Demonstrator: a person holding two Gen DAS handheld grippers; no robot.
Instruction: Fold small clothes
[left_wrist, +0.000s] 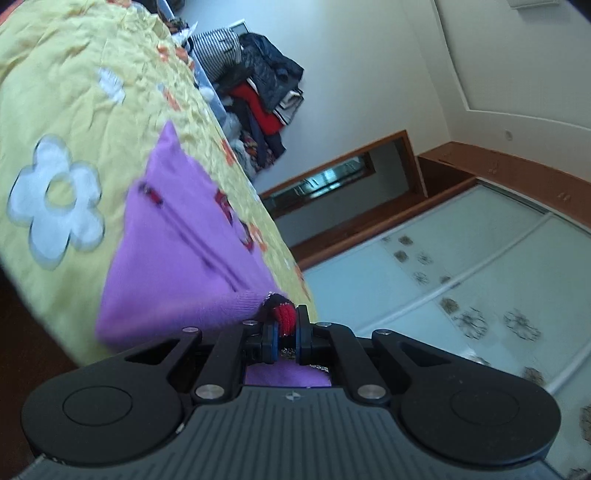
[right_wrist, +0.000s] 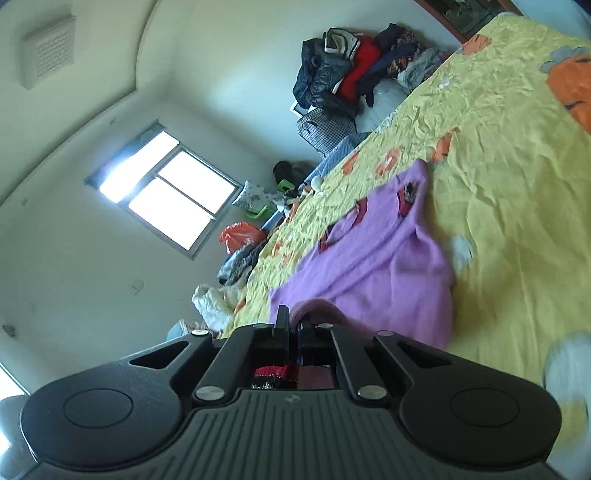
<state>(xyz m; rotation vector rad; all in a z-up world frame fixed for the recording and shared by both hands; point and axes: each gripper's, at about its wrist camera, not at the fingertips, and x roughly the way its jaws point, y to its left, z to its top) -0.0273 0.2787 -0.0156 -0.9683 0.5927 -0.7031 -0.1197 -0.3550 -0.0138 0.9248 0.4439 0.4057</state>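
A small purple knit sweater (left_wrist: 177, 236) lies spread on the yellow flowered bedspread (left_wrist: 74, 92), one end lifted off it. The left gripper (left_wrist: 287, 325) pinches its red-and-black trimmed edge between nearly closed fingers; the right gripper (right_wrist: 292, 325) clamps another purple fold, fingers narrow. A heap of dark and red clothes (right_wrist: 347, 74) sits against the wall beyond the bed.

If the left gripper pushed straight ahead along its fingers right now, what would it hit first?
Most likely the purple sweater itself: the left gripper is shut on its red-and-black cuff, with the body stretching ahead over the yellow bedspread. Depth is unclear.
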